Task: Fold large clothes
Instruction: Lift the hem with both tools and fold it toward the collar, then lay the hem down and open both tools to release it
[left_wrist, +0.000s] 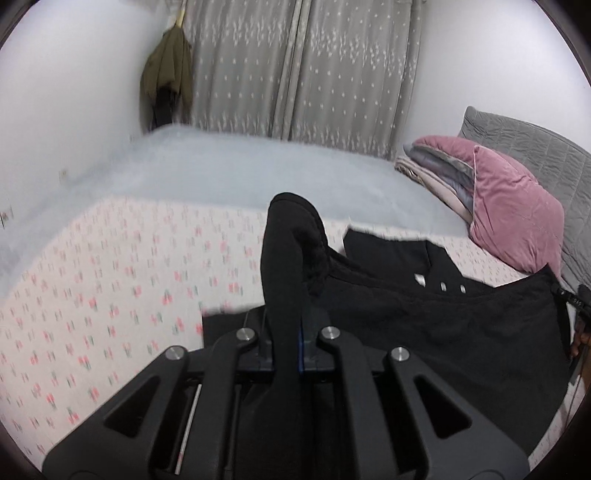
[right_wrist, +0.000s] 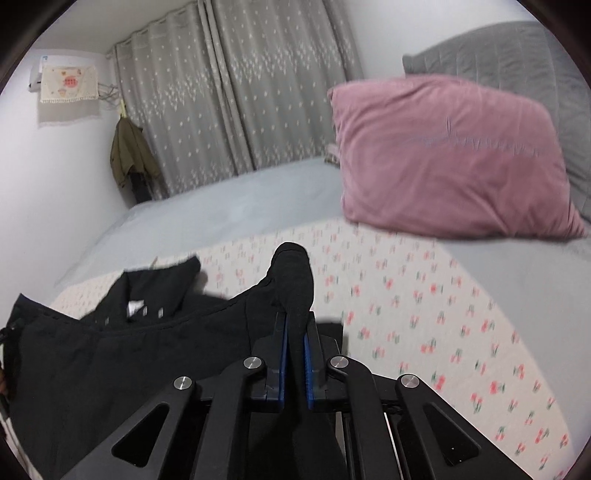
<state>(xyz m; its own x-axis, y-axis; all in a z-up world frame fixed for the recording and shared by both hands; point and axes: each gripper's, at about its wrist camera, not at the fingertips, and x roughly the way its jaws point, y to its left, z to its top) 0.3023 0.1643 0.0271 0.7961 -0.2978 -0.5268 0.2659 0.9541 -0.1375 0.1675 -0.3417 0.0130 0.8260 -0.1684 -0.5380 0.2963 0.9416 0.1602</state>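
Note:
A large black garment (left_wrist: 443, 321) lies on the cherry-print bed sheet (left_wrist: 110, 288). My left gripper (left_wrist: 291, 314) is shut on a bunched edge of it, and a fold of black cloth sticks up between the jaws. In the right wrist view the same black garment (right_wrist: 110, 350) spreads to the left. My right gripper (right_wrist: 295, 328) is shut on another bunch of its edge, which pokes up between the blue pads (right_wrist: 282, 354). Both held edges are lifted off the sheet. A white label shows near the garment's collar (right_wrist: 135, 308).
A pink pillow (right_wrist: 450, 158) leans against the grey quilted headboard (right_wrist: 517, 48) at the right. Folded bedding (left_wrist: 436, 166) lies beside the pillow. A pale blue blanket (left_wrist: 258, 170) covers the far bed. Grey curtains (left_wrist: 295, 66) and a hanging olive jacket (left_wrist: 166, 70) stand behind.

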